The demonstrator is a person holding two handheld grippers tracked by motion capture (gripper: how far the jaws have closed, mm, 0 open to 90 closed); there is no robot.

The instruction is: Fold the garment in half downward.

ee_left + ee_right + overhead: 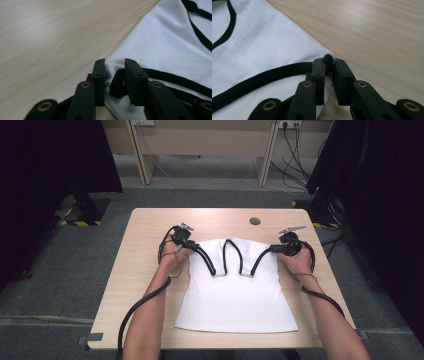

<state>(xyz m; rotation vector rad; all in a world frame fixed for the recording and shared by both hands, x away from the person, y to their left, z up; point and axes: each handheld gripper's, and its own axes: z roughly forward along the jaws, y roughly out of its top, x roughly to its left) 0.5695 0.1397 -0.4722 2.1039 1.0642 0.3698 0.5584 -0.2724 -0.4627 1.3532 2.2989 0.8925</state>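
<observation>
A white sleeveless top [235,295] with black trim lies flat on the wooden table [145,280], hem toward the person. My left gripper [192,245] sits at the top's left shoulder strap. In the left gripper view its jaws [115,62] hold bunched white cloth and a loop of black trim [117,86] between them. My right gripper [274,249] is at the right shoulder strap. Its jaws [329,61] stand close together, with a nub of black trim [328,59] squeezed up between the tips. Both grippers rest low at the table surface.
A round cable hole [255,221] sits in the table near its far edge. Bare wood [50,37] lies on the outer side of each gripper. Dark stands [85,207] flank the table on the floor, and a desk with hanging cables [292,150] stands behind.
</observation>
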